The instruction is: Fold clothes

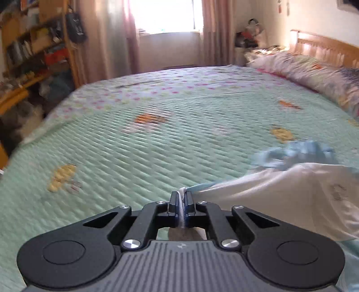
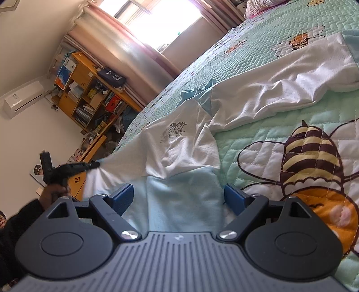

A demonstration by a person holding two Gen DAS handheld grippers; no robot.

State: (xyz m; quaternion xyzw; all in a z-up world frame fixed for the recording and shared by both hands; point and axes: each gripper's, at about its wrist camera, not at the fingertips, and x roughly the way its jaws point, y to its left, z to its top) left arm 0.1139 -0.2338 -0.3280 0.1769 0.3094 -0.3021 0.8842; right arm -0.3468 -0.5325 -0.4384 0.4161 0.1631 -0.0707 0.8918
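Observation:
A white shirt with light blue trim (image 2: 264, 80) lies spread on the green quilted bed (image 2: 264, 121), with a grey mountain logo (image 2: 171, 131) on it. In the left wrist view my left gripper (image 1: 182, 197) is shut on a pinched edge of the shirt (image 1: 280, 191), which stretches away to the right. The right wrist view shows that left gripper (image 2: 95, 165) at the far left, pulling the white cloth taut. My right gripper (image 2: 178, 194) is open, its blue pads (image 2: 122, 197) on either side of a light blue part of the shirt (image 2: 184, 197).
Pillows (image 1: 314, 71) and a wooden headboard (image 1: 332, 47) lie at the far right of the bed. A wooden bookshelf (image 1: 38, 51) stands left of the bed, beside curtains and a bright window (image 1: 166, 15). A person's sleeve and hand (image 2: 53, 191) hold the left gripper.

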